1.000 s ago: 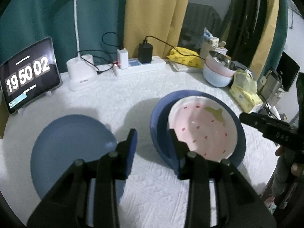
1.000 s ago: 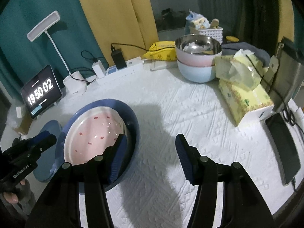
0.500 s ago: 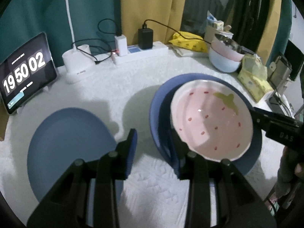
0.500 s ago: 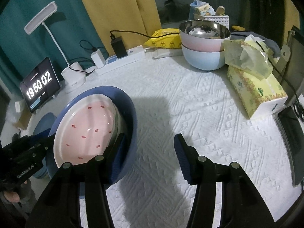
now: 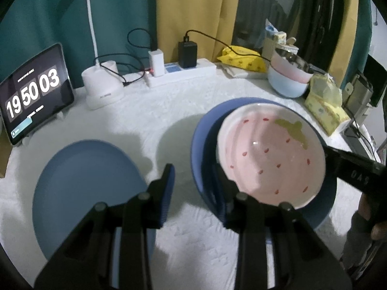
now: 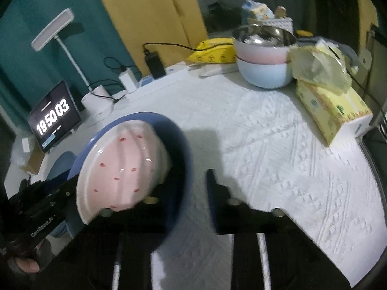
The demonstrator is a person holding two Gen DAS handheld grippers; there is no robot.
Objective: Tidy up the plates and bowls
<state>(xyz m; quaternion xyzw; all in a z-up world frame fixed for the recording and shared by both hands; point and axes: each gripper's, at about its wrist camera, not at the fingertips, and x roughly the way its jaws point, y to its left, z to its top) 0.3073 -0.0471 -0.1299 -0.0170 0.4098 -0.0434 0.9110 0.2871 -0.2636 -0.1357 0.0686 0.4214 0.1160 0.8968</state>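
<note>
A deep blue plate hangs above the white cloth, throwing a round shadow. A pink strawberry plate lies tilted inside it. My left gripper has the blue plate's rim between its jaws, which are closing; one finger is inside, one outside. My right gripper is shut on the opposite rim, its inner finger hidden behind the rim. Its black finger reaches the pink plate's edge. A flat blue plate lies on the cloth below my left gripper.
A steel bowl nested in pink and pale blue bowls stands at the back right, next to a yellow tissue box. A clock tablet, a lamp base and a power strip line the back edge.
The right gripper's jaws went from wide apart to shut on the blue plate's rim. The pink plate now sits more tilted and fills more of both views. The left gripper kept its place.
</note>
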